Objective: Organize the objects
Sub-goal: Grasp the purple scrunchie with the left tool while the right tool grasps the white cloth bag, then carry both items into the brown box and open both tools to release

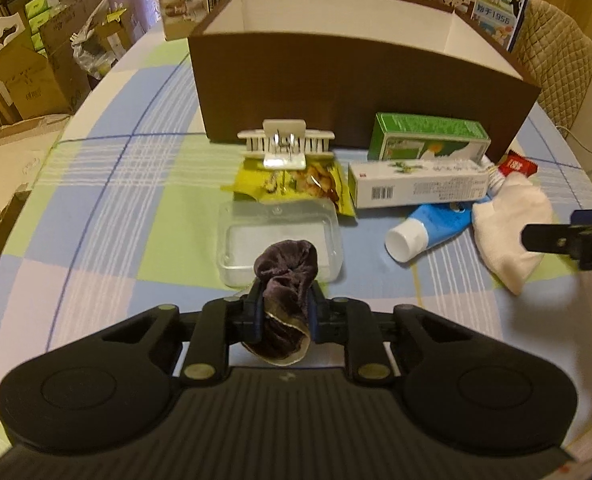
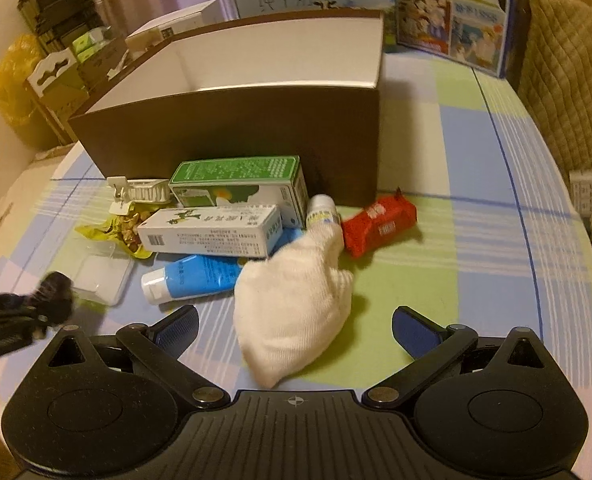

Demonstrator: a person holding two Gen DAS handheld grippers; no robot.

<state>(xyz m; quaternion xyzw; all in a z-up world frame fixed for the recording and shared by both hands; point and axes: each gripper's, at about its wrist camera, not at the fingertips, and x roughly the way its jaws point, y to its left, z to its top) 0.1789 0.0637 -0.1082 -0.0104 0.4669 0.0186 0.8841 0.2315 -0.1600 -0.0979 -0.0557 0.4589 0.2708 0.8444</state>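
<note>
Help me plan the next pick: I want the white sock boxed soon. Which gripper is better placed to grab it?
Right. The right gripper stands open with the sock directly between its fingers. The left gripper is shut on a dark scrunchie, so it is occupied.

The right gripper point(image 2: 294, 330) hangs with its blue-padded jaws spread wide on either side of a white sock point(image 2: 296, 312) lying on the checked tablecloth point(image 2: 476, 240). Behind the sock lie a blue tube point(image 2: 196, 278), a white carton point(image 2: 212, 232), a green carton point(image 2: 240, 180) and a red packet point(image 2: 380, 220), before a brown box point(image 2: 236, 136). At the left edge the left gripper point(image 2: 36, 312) clamps a dark, blurred scrunchie point(image 2: 56, 292)
</note>
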